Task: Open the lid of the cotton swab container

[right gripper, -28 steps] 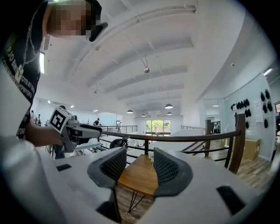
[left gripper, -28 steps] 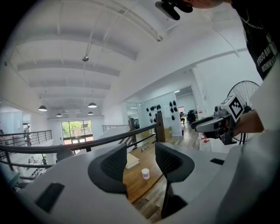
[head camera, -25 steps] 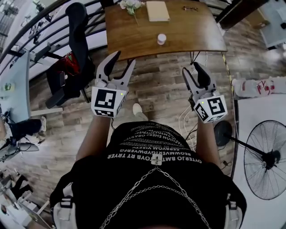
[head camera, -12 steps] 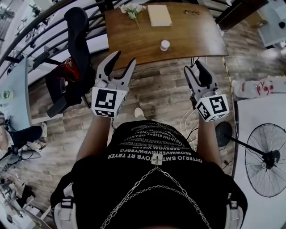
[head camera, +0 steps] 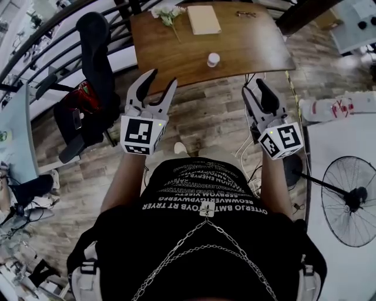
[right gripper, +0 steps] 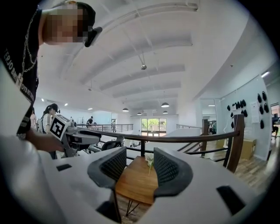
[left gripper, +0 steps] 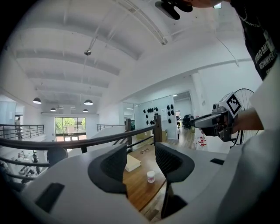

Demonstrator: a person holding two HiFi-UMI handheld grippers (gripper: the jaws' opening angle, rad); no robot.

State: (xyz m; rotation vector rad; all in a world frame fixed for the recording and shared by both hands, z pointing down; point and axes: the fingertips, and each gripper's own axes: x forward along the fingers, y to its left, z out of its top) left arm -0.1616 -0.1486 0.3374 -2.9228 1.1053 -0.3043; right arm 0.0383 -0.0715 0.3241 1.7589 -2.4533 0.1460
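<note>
The cotton swab container (head camera: pixel 213 59) is a small white tub with its lid on. It stands near the front edge of the wooden table (head camera: pixel 176 50). In the left gripper view the container (left gripper: pixel 151 176) shows far off between the jaws. My left gripper (head camera: pixel 163 78) is held in the air short of the table, open and empty. My right gripper (head camera: pixel 254 88) is also open and empty, off the table's front right corner. In the right gripper view the gripper (right gripper: pixel 140 168) points at the table (right gripper: pixel 133 186).
On the table lie a pale book (head camera: pixel 204 19), flowers (head camera: pixel 167 13) and glasses (head camera: pixel 247 14). A black office chair (head camera: pixel 94 53) stands left of the table, with a railing behind it. A floor fan (head camera: pixel 352 200) and a white table (head camera: pixel 335 147) are at the right.
The person has stepped a little toward the table, which now sits slightly lower and further left in the head view. Both grippers keep the same pose and the same jaw opening.
</note>
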